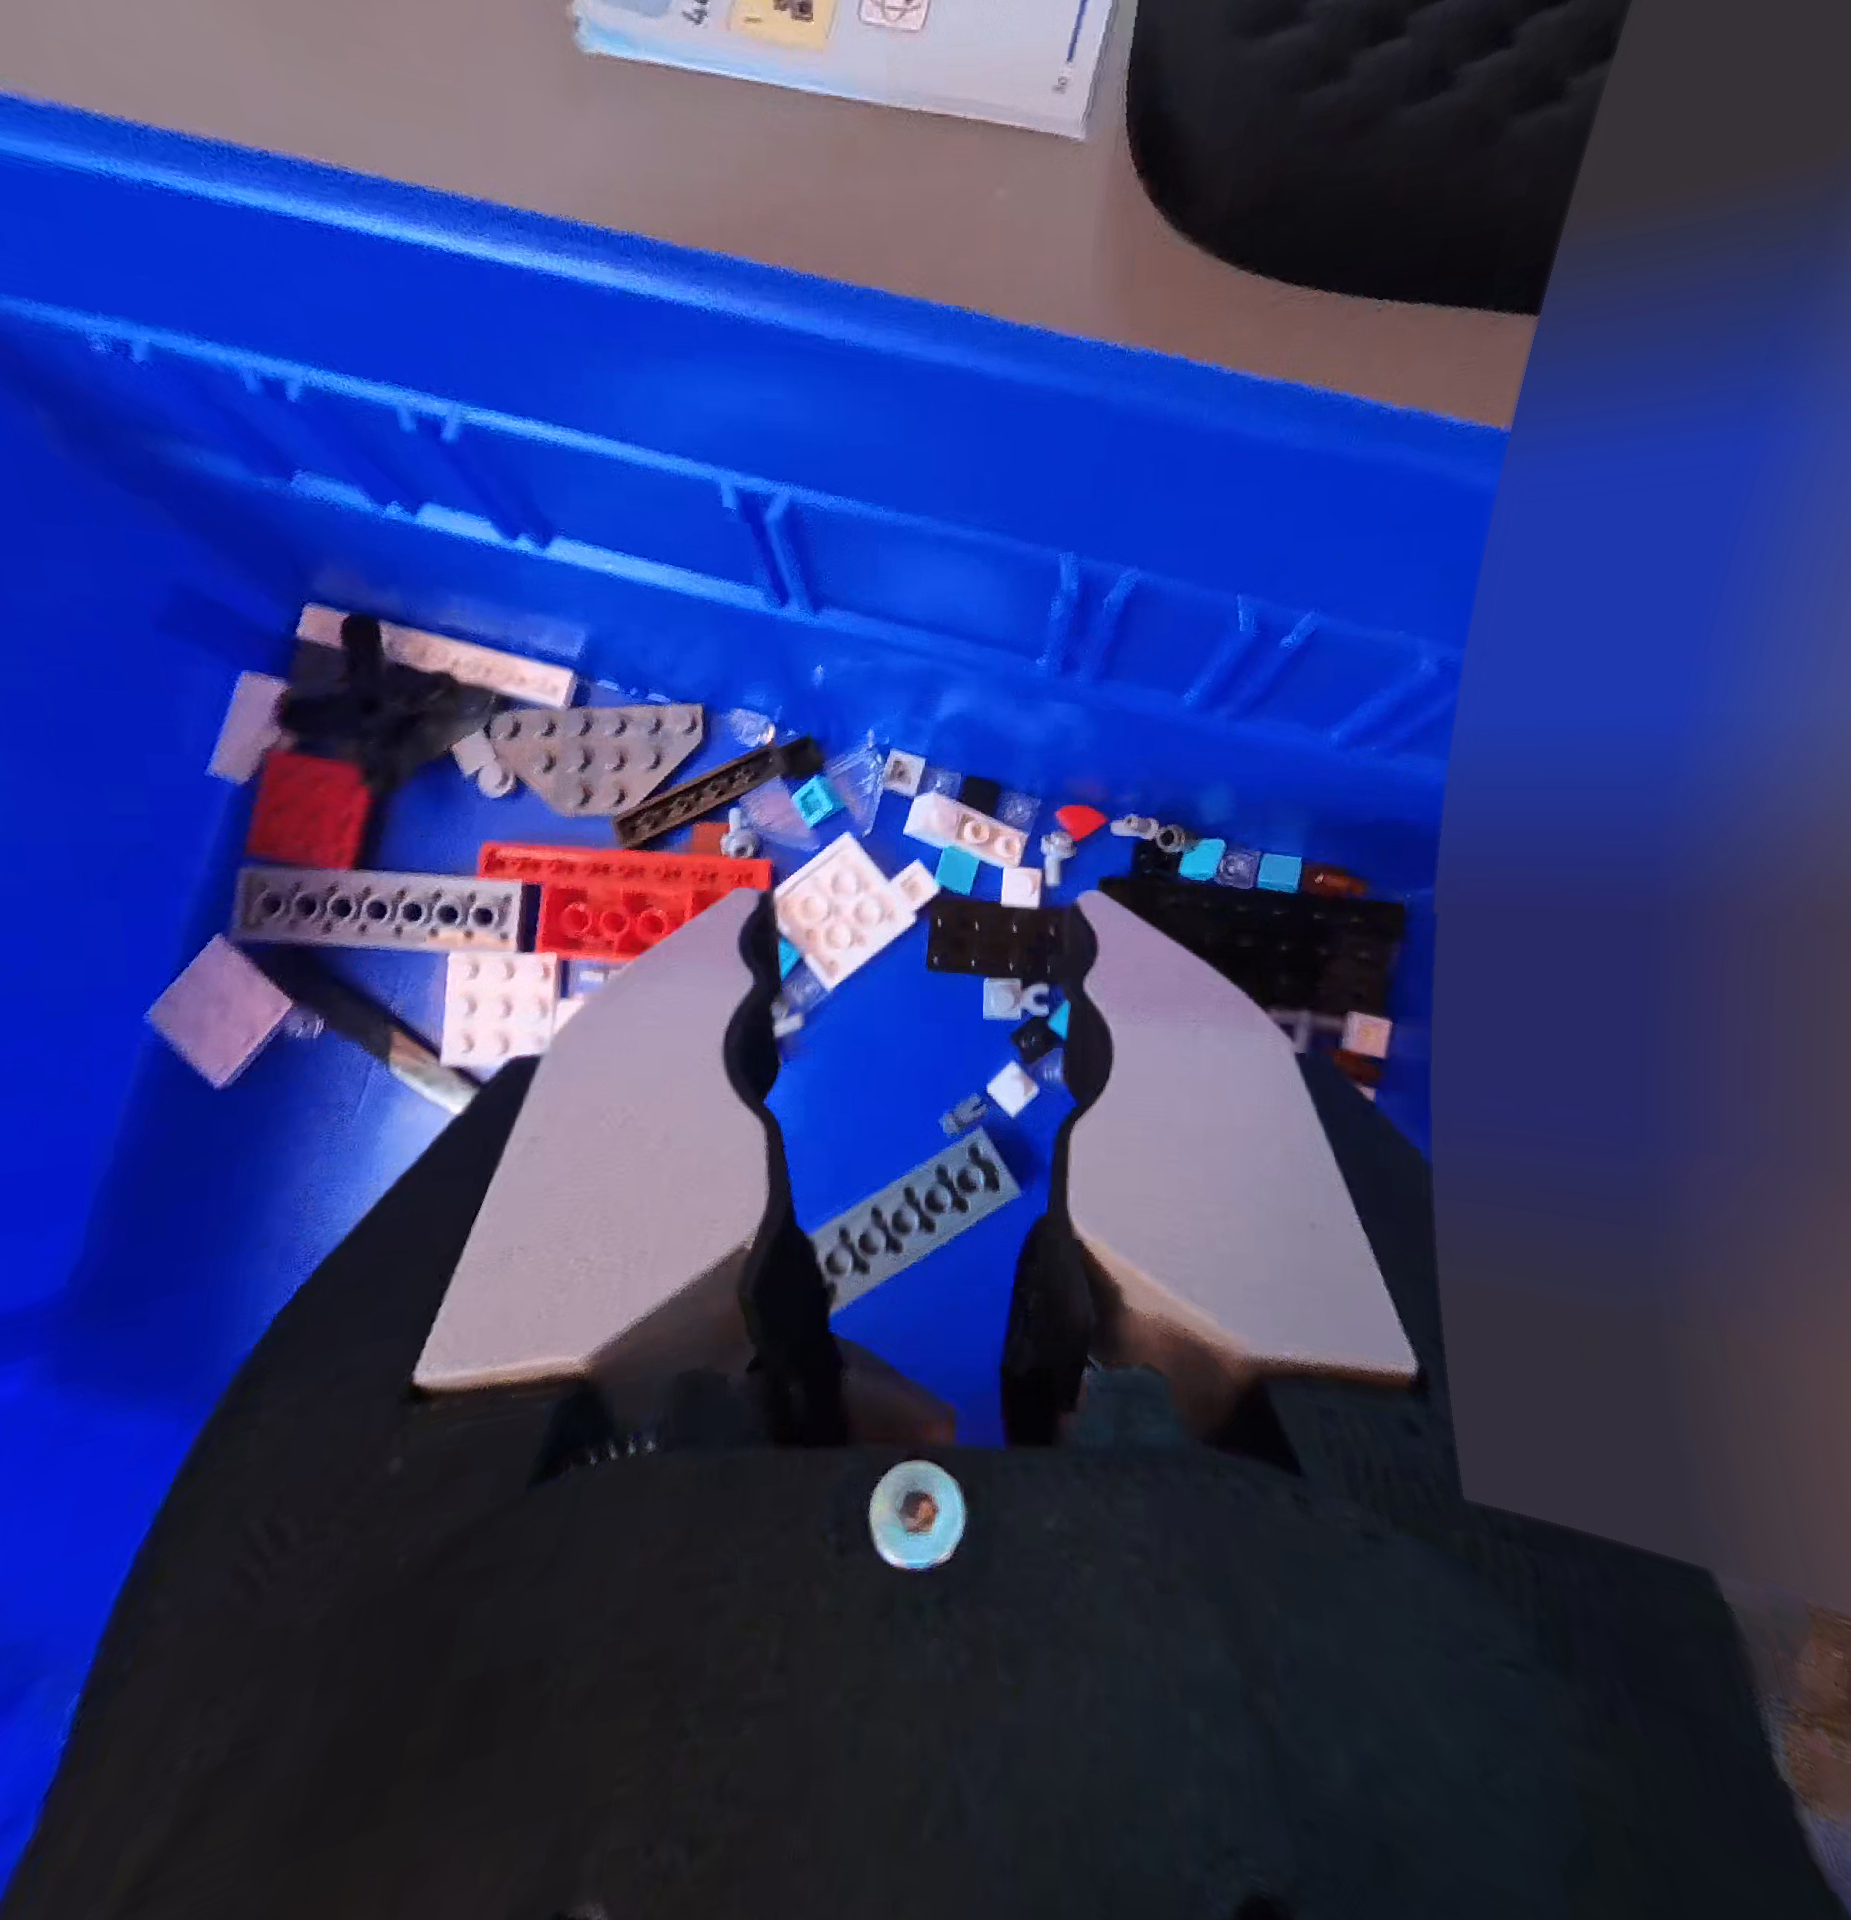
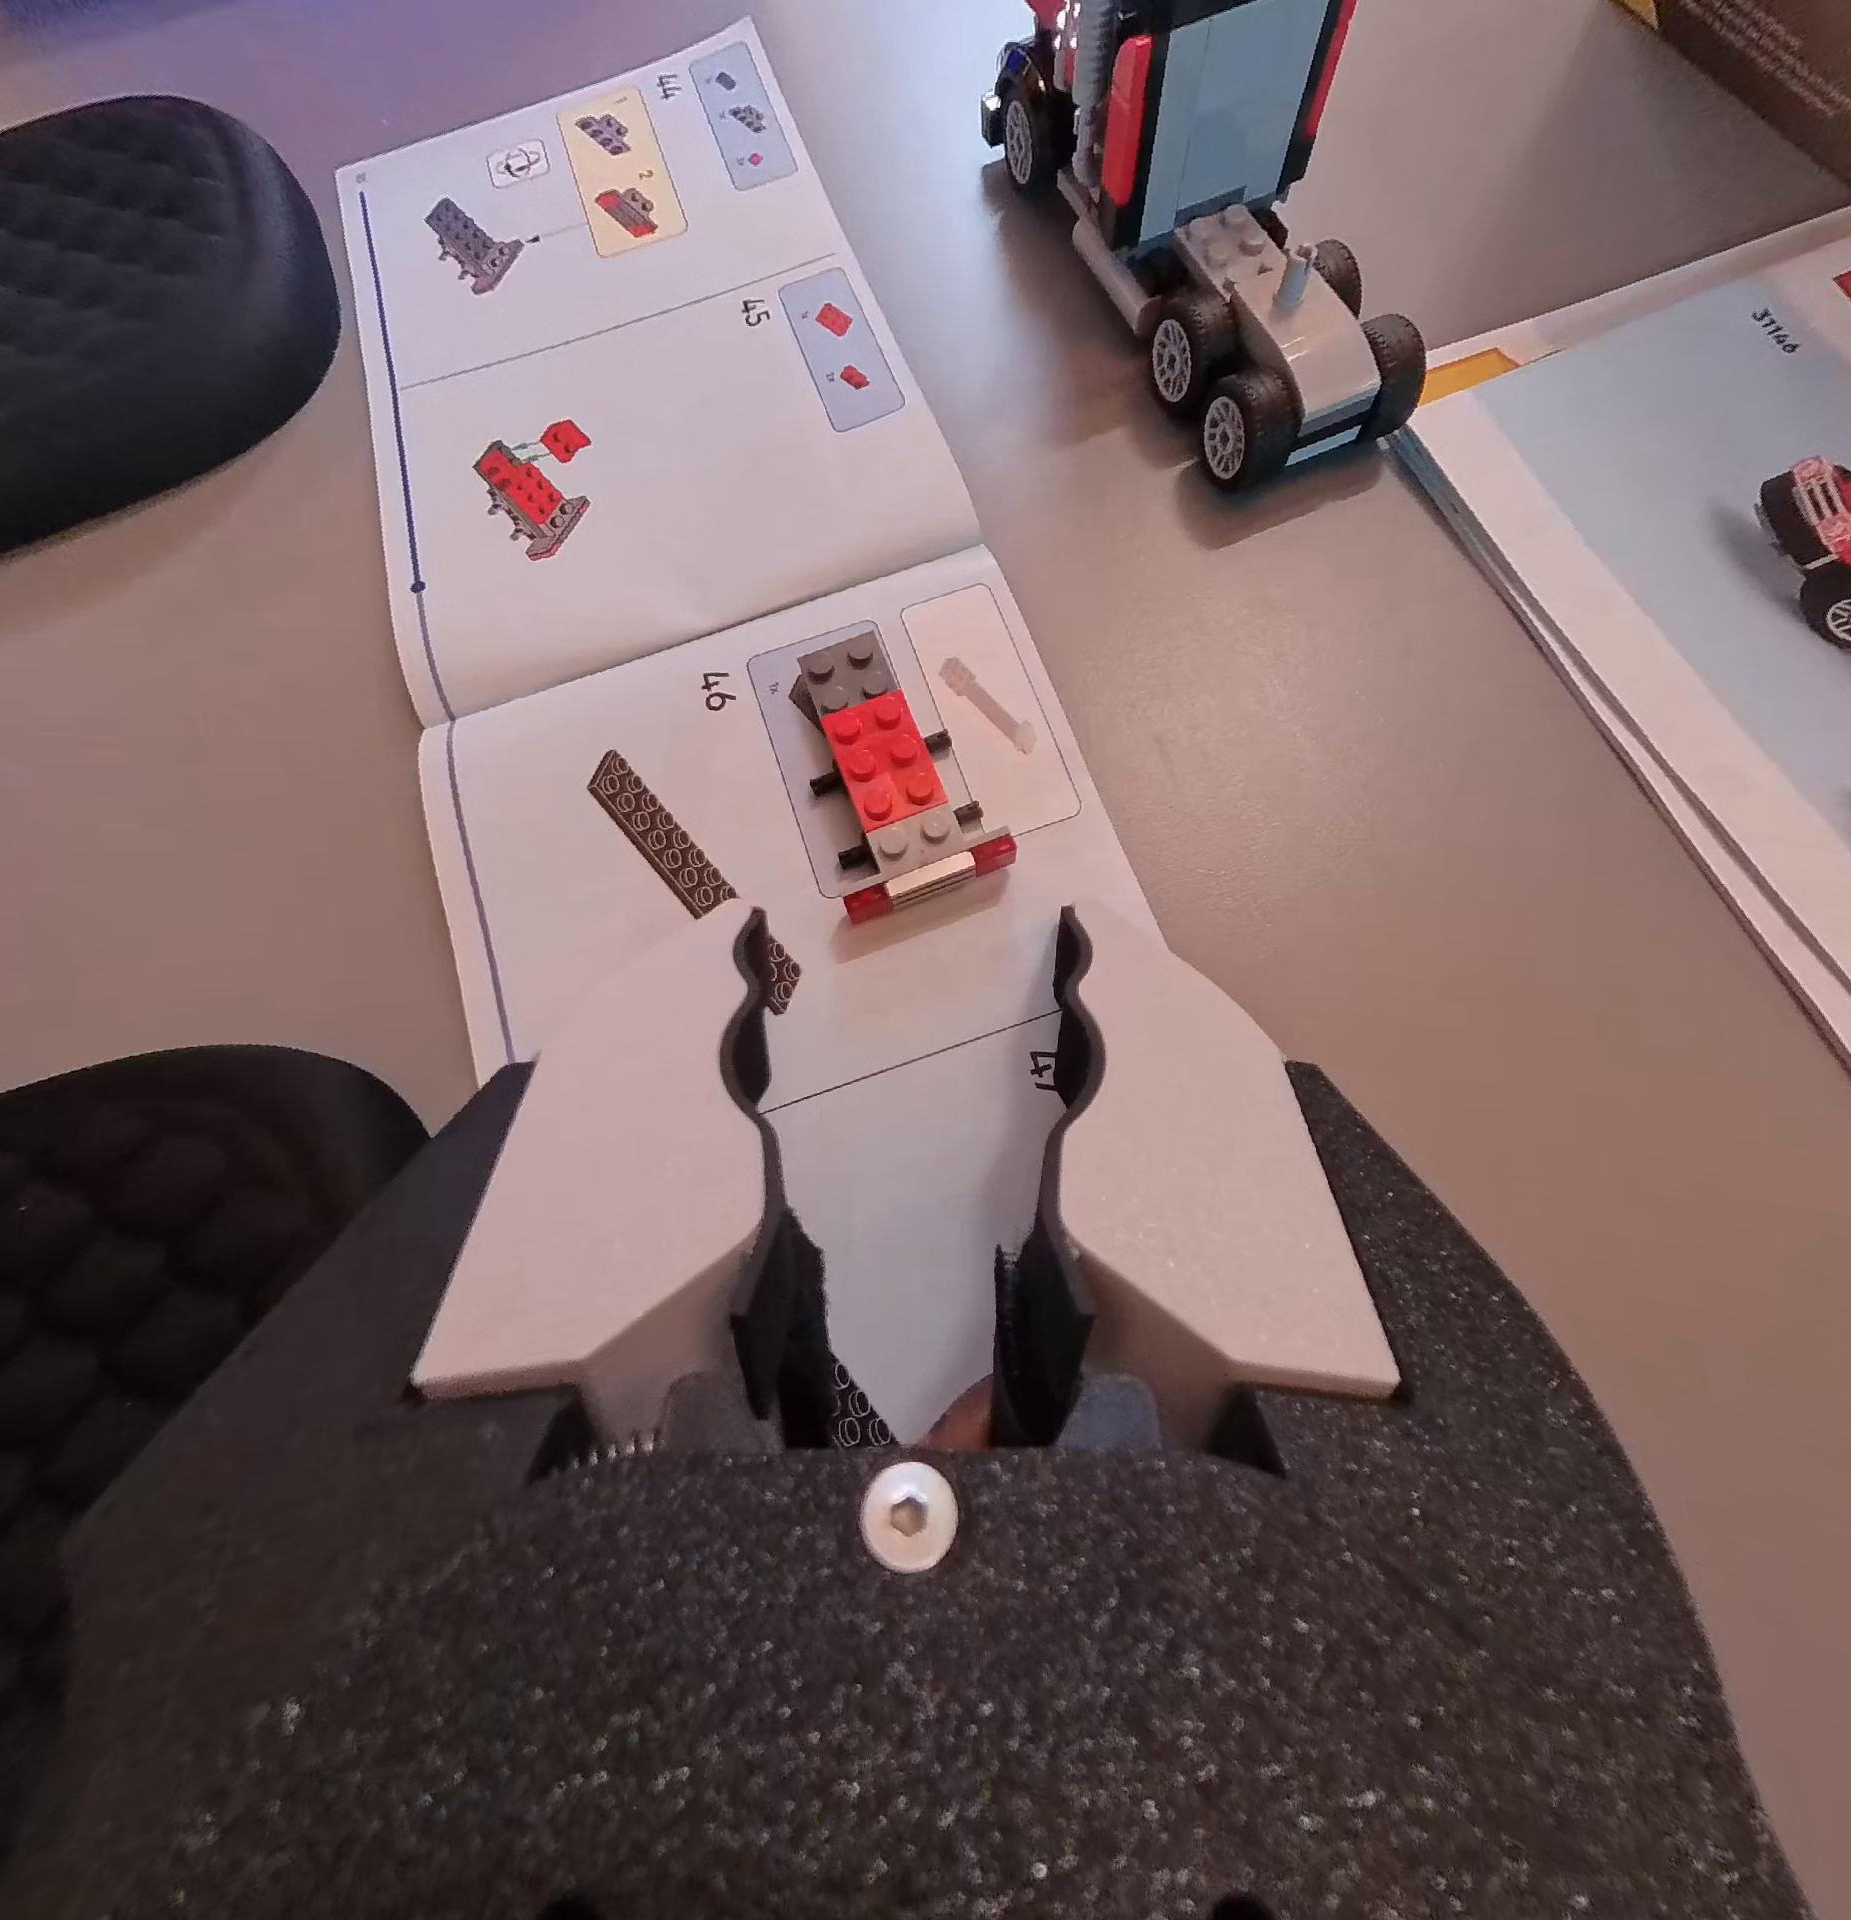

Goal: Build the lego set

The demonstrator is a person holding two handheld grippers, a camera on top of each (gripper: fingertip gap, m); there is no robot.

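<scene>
My left gripper (image 1: 919,914) is open and empty, held over a blue bin (image 1: 900,436) of loose bricks. Between its fingers lie a grey plate (image 1: 916,1216), a white plate (image 1: 848,914) and a black plate (image 1: 994,940). Red plates (image 1: 614,894) and a grey beam with holes (image 1: 375,912) lie to the left. My right gripper (image 2: 908,920) is open and empty above an open instruction booklet (image 2: 672,499). A small red and grey brick assembly (image 2: 890,779) sits on the booklet just beyond its fingertips.
A built truck model (image 2: 1201,218) stands at the far right of the grey table. A second booklet (image 2: 1669,540) lies at the right edge. Black padded cushions (image 2: 121,301) lie at the left. The booklet corner (image 1: 848,52) and a cushion (image 1: 1357,135) show beyond the bin. My hands' fingertips stand some 45 cm from each other. To reach the built truck model (image 2: 1201,218) in a straight line is about 15 cm for my right fingers, about 40 cm for my left.
</scene>
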